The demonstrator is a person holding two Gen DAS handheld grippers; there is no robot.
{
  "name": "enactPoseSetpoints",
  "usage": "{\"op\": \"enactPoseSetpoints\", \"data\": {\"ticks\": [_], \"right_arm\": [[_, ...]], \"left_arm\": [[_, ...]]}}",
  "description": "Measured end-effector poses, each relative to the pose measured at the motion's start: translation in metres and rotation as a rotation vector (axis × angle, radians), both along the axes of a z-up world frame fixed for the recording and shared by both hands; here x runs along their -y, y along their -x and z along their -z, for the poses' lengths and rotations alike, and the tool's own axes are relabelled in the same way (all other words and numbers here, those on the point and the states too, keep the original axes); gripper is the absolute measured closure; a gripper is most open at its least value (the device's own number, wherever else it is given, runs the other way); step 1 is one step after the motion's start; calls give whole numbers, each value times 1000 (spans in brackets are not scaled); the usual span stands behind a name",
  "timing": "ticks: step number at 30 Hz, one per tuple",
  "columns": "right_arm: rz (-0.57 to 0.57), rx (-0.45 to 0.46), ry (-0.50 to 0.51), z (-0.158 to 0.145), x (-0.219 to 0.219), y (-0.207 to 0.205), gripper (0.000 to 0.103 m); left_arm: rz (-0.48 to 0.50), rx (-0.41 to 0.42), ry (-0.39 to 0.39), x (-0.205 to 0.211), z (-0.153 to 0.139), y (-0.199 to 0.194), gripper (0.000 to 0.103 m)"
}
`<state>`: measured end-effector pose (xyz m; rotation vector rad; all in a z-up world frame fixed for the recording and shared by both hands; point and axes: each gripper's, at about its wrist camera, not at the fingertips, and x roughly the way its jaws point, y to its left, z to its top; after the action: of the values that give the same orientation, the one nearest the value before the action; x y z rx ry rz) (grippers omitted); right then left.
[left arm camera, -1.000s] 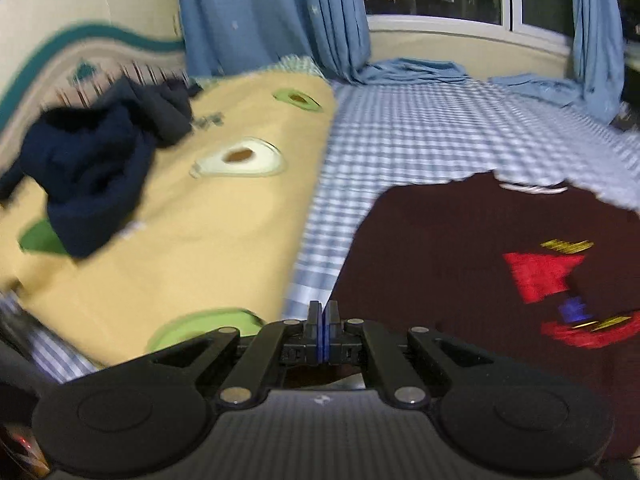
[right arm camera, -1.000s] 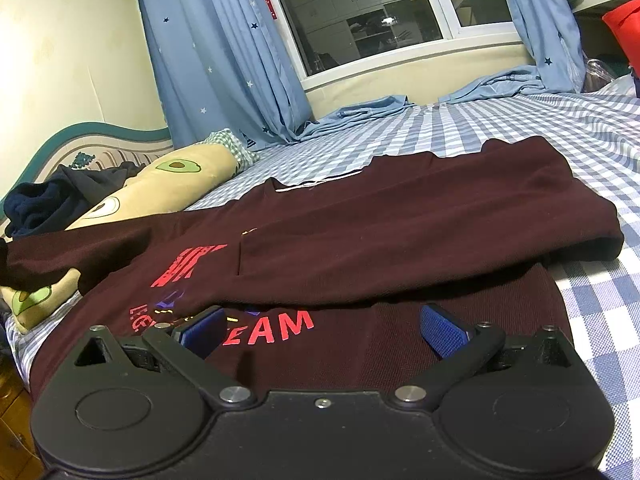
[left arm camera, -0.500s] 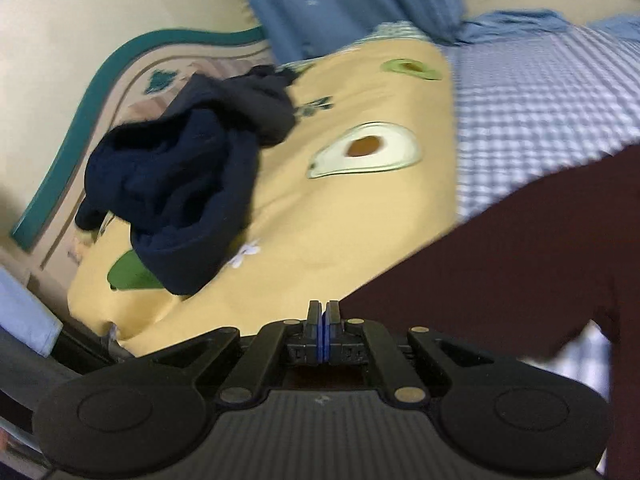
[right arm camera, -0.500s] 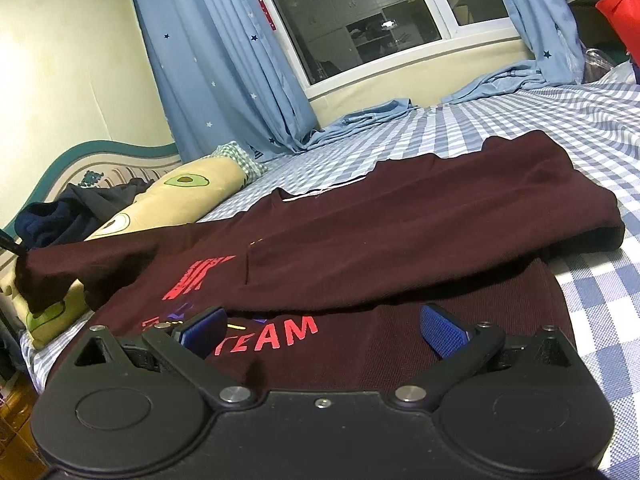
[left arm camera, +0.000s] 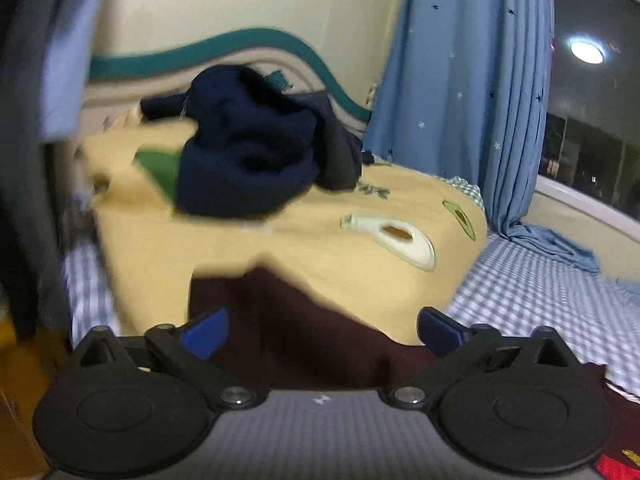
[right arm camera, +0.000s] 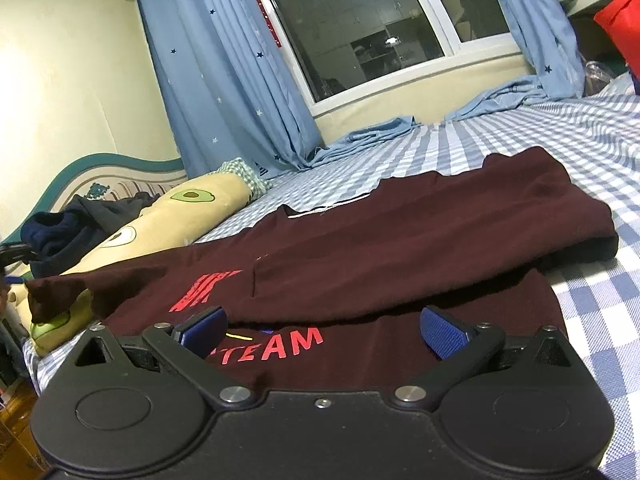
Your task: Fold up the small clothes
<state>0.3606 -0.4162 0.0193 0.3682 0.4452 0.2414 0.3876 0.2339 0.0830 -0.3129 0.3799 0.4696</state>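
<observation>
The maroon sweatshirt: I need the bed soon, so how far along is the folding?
Done: one sleeve of the maroon sweatshirt lies folded across its chest. In hand: the other sleeve is spread over the avocado pillow; the left gripper is opening over it, and the right gripper is open. Left: folding that sleeve in, then the body.

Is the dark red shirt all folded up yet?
Only partly. One sleeve lies folded across the shirt, but the other sleeve is stretched out onto the yellow pillow.

A yellow avocado-print pillow (right arm camera: 132, 236) lies beside blue star curtains (right arm camera: 224, 80) and a dark window (right arm camera: 360, 24).
</observation>
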Motion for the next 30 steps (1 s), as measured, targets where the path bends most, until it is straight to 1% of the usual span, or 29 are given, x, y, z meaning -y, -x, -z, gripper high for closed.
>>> {"op": "enactPoseSetpoints", "data": {"ticks": [2, 3, 5, 7, 11, 14, 15, 16, 17, 18, 19, 21, 22, 23, 24, 26, 27, 30], "right_arm": [[-9, 5, 26, -2, -4, 0, 0], [-17, 5, 41, -2, -6, -1, 0], [-28, 8, 72, -4, -9, 0, 0], [-41, 17, 96, -7, -12, 0, 0], [-57, 19, 123, -7, -16, 0, 0], [-56, 17, 123, -8, -15, 0, 0], [-55, 16, 123, -8, -15, 0, 0], [-55, 14, 123, -7, -15, 0, 0], [-56, 13, 124, -7, -14, 0, 0], [-57, 11, 127, -7, -15, 0, 0], [-58, 9, 132, -7, -15, 0, 0], [-58, 9, 141, -7, -17, 0, 0], [-56, 9, 146, -7, -18, -1, 0], [-53, 9, 152, -7, -18, -1, 0], [-51, 8, 157, -8, -18, 0, 0], [-44, 11, 167, -9, -19, 0, 0], [-44, 13, 170, -9, -19, 1, 0], [-42, 20, 178, -10, -19, 3, 0]], "left_arm": [[25, 8, 77, 4, 16, 18, 1], [18, 17, 107, 5, 25, 25, 1], [40, 30, 185, 1, 43, 28, 1], [50, 64, 254, -8, 59, 24, 1], [36, 203, 421, -21, 89, 14, 1], [-40, 315, 552, -25, 109, 9, 2], [-60, 343, 575, -25, 112, 9, 4], [-84, 369, 586, -24, 113, 9, 6], [-100, 382, 594, -20, 112, 7, 13], [-105, 390, 602, -19, 111, 6, 28], [-102, 399, 612, -19, 110, 4, 35], [-112, 411, 632, -21, 104, 1, 45], [-114, 425, 637, -23, 101, -1, 53], [-118, 432, 631, -25, 98, -2, 72], [-123, 426, 604, -26, 92, -4, 83], [-120, 406, 539, -27, 79, -6, 92], [-115, 401, 516, -28, 73, -6, 95], [-90, 391, 438, -35, 52, -1, 97]]}}
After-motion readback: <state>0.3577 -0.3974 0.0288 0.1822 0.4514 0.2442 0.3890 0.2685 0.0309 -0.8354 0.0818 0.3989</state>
